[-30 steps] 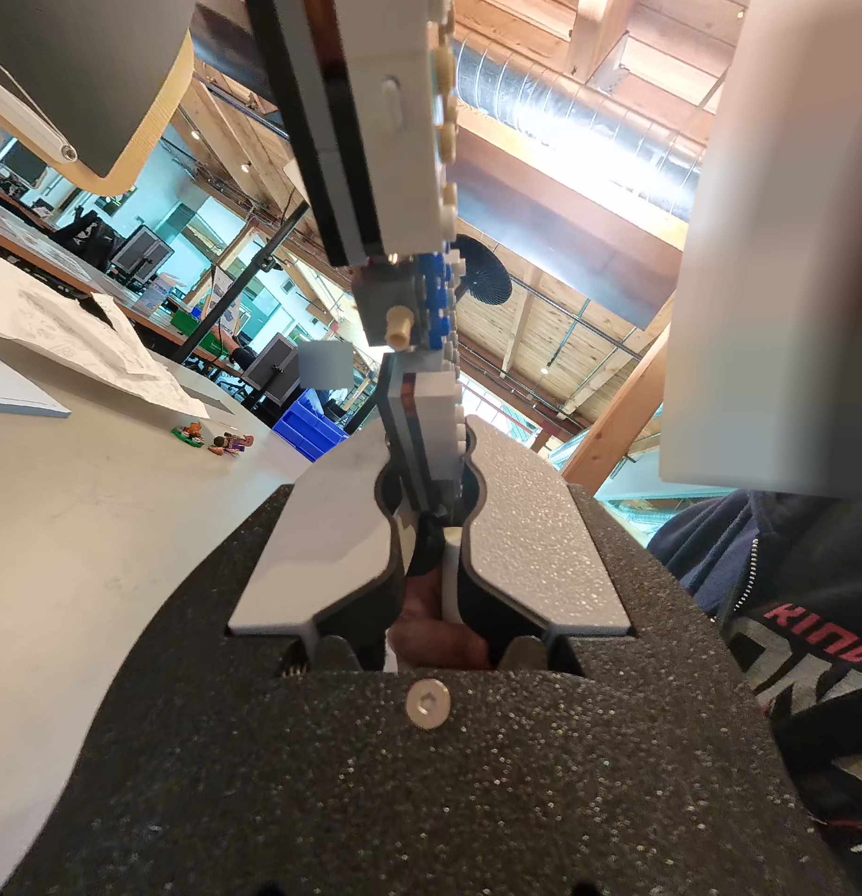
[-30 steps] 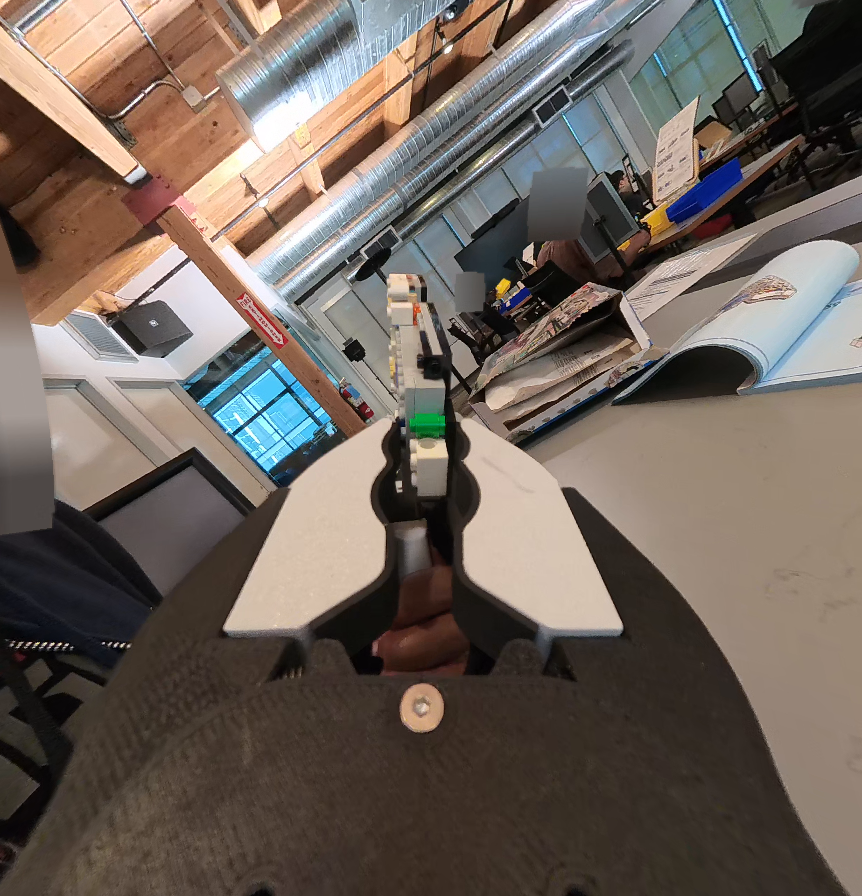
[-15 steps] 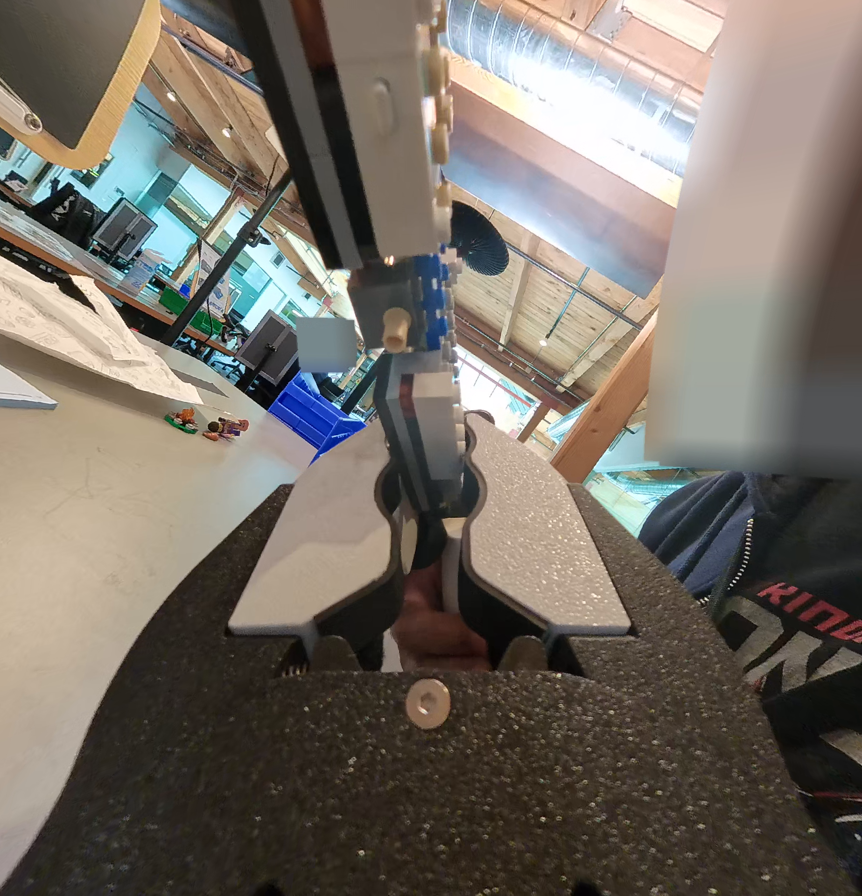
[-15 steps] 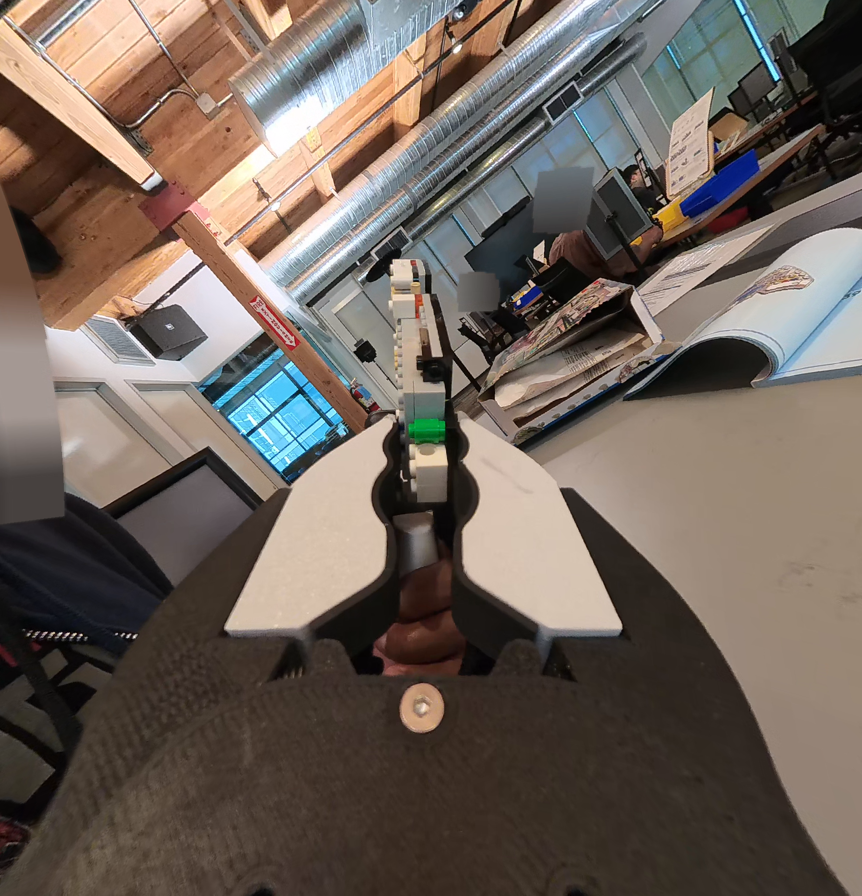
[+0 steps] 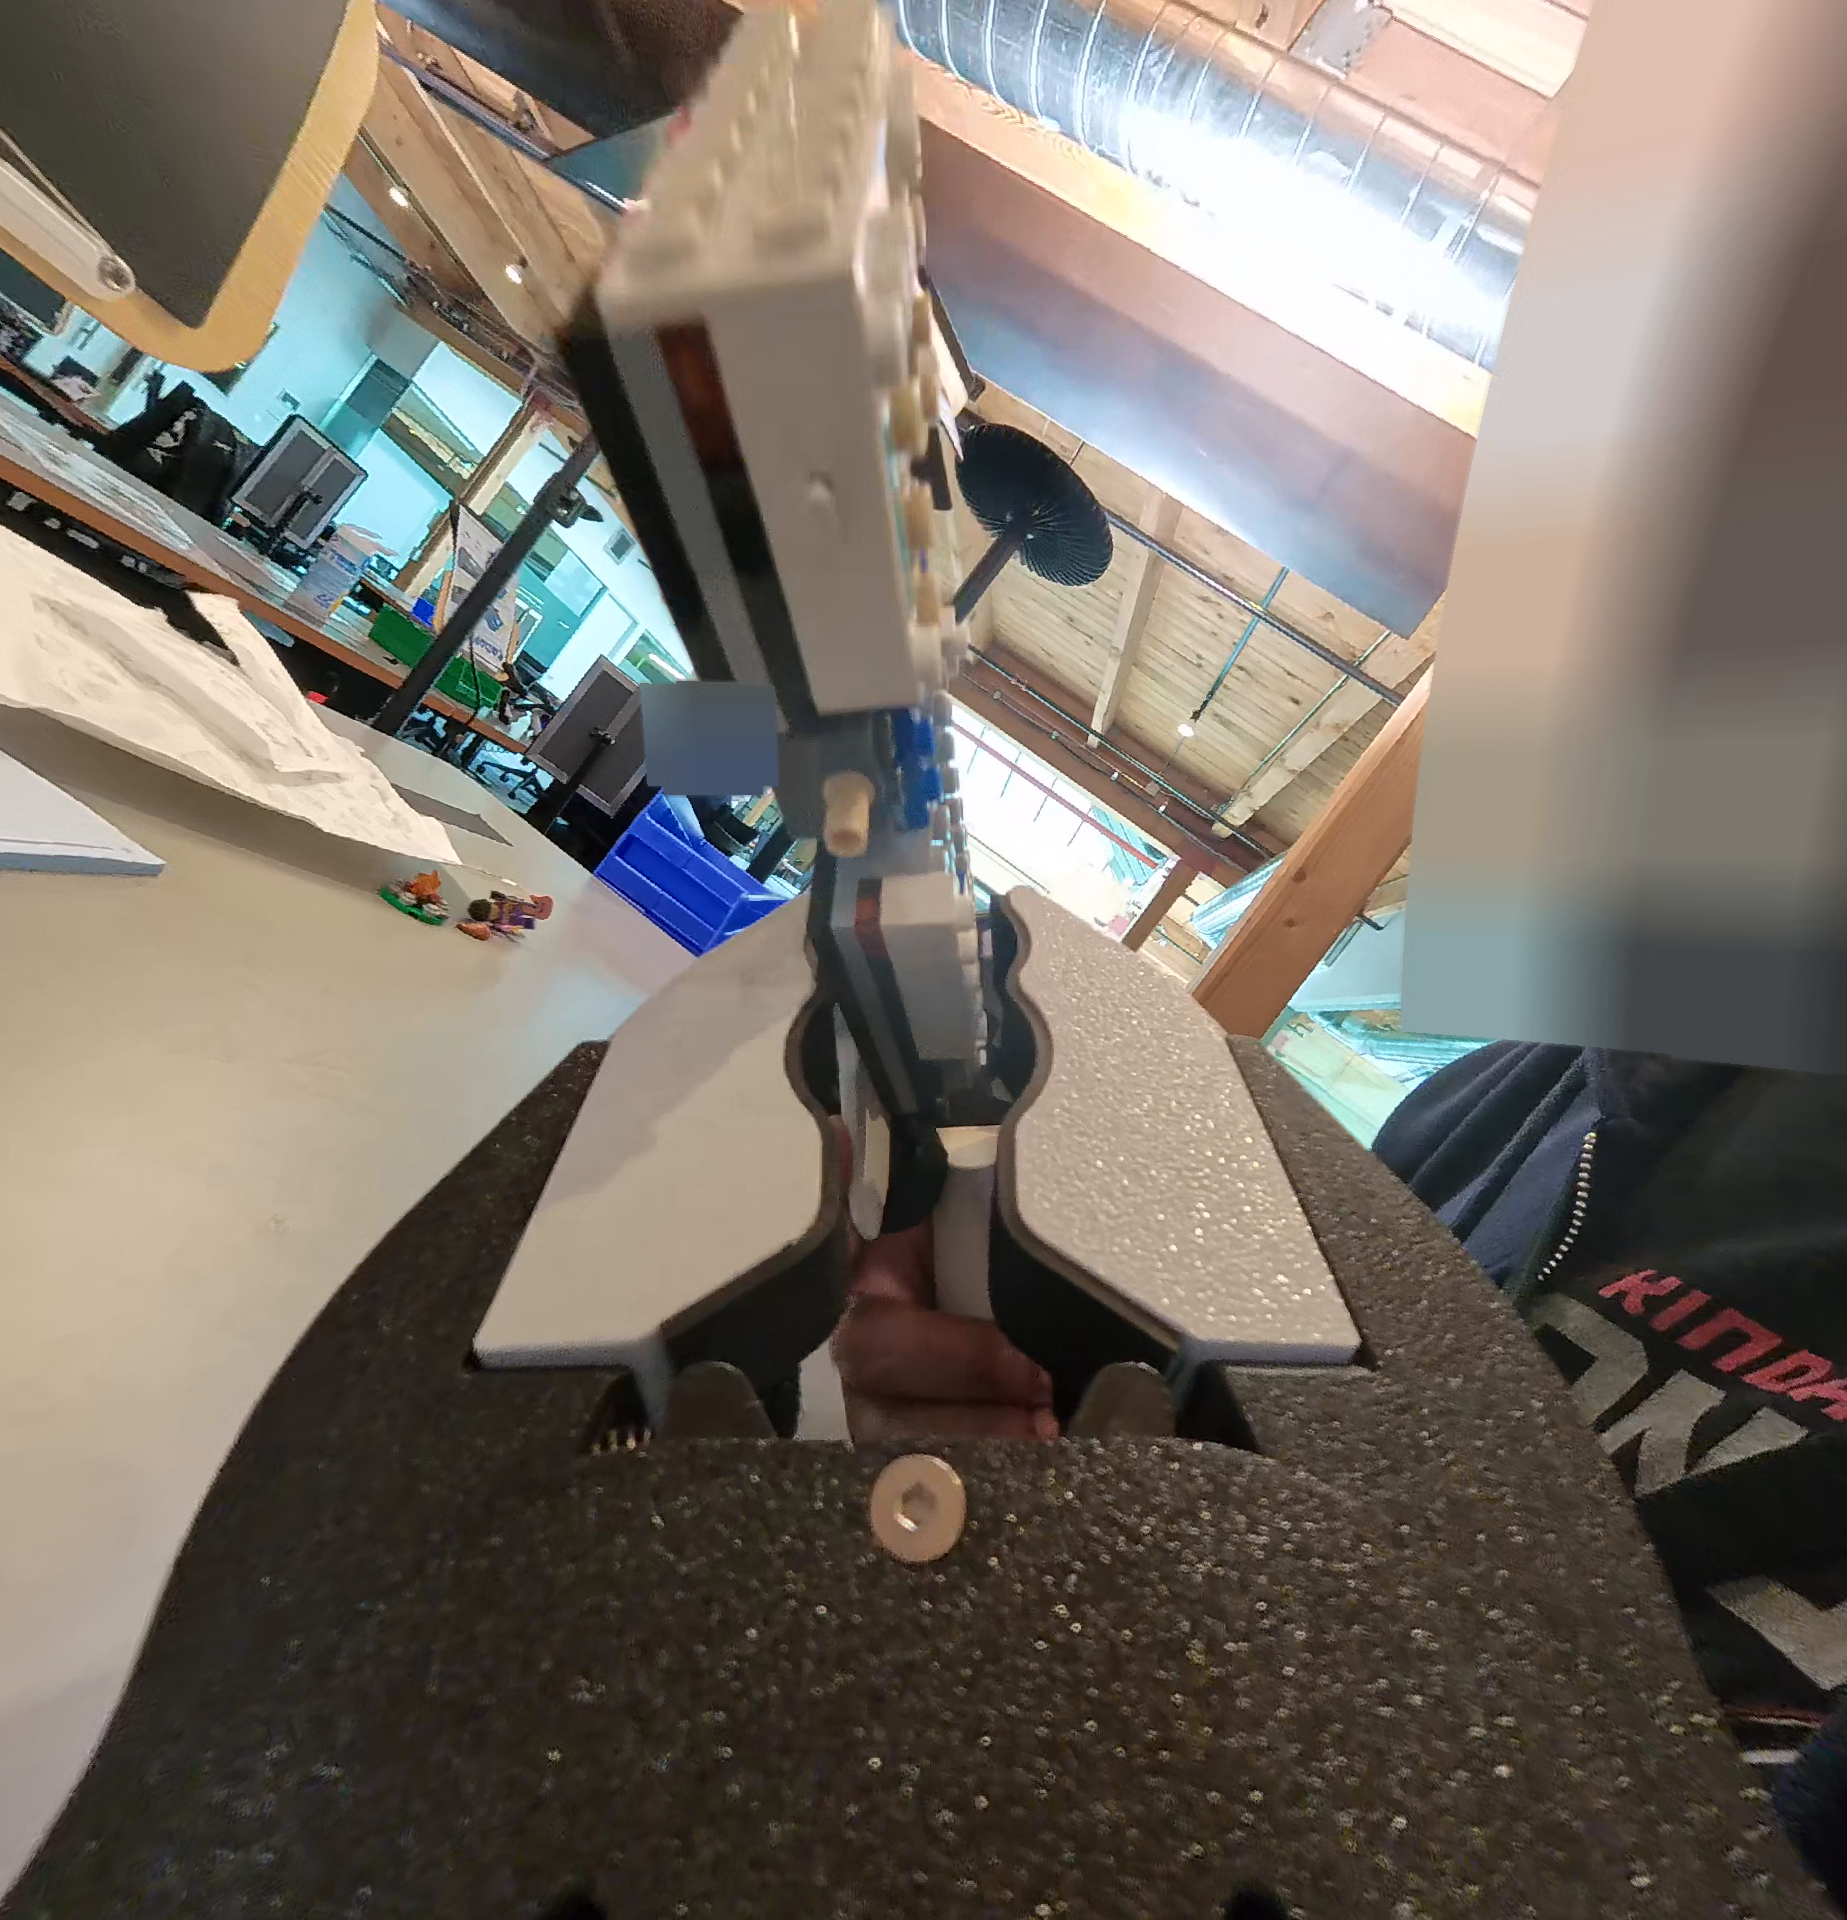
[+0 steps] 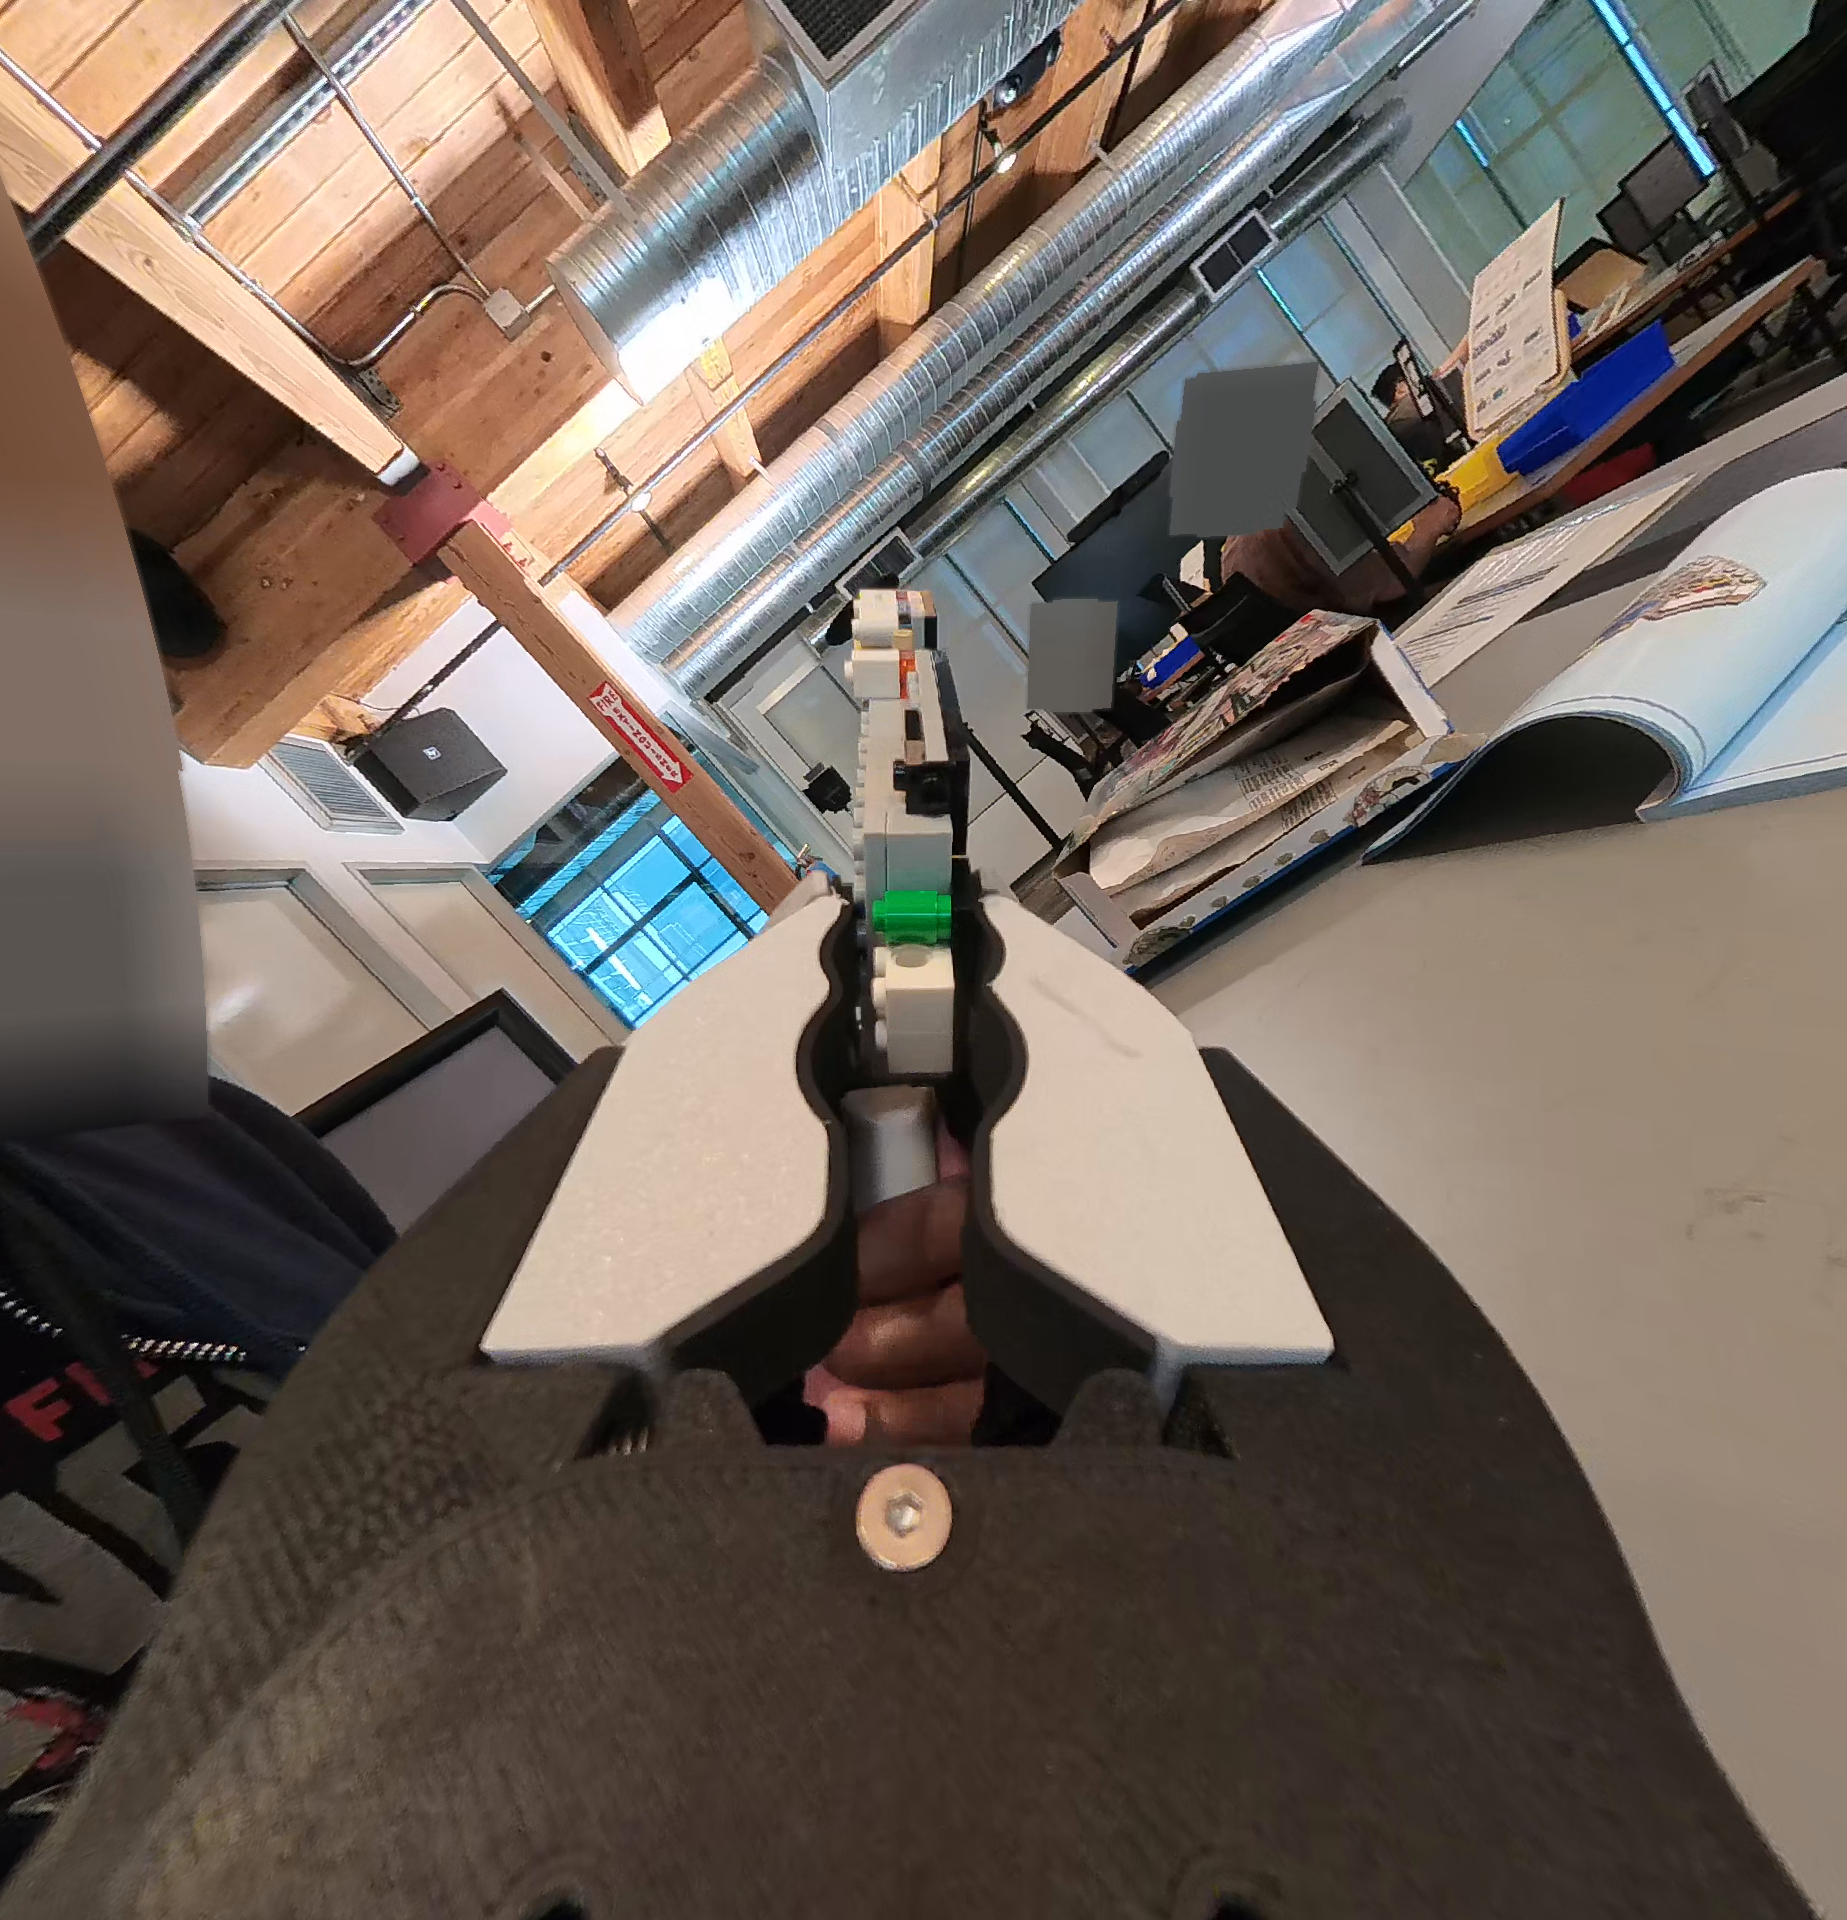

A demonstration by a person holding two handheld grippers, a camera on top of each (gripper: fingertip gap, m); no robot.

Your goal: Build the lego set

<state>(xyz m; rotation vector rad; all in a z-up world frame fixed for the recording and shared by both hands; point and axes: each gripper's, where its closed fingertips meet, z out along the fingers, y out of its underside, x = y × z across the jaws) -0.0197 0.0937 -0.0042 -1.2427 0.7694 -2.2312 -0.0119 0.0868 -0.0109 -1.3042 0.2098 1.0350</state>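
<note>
Left-view table: pale grey tabletop [image 5: 171,1091], loose white printed sheets [image 5: 150,686] at far left, two small toy figures [image 5: 467,906] standing farther in, blue bin [image 5: 680,883] beyond the table edge.
Left gripper [image 5: 903,971]: fingers narrow, set around the lower end of a grey, black and white brick assembly [image 5: 784,436]; left finger against its black edge, a thin dark gap visible between the right finger and the studs, so firm pressure cannot be confirmed.
Left assembly: tilted up and to the left above the fingers, tan peg and blue studs just above the tips.
Right of left view: dark zipped jacket [image 5: 1625,1247] of a person.
Right gripper [image 6: 903,940]: fingers narrow, pressed on both sides of a white and black brick strip [image 6: 914,790].
Right strip: upright between the tips, green piece [image 6: 908,920] level with them, white block just below.
Right-view table: torn cardboard box of papers [image 6: 1262,769], open booklet [image 6: 1729,665] to its right, both lying on the grey surface.
</note>
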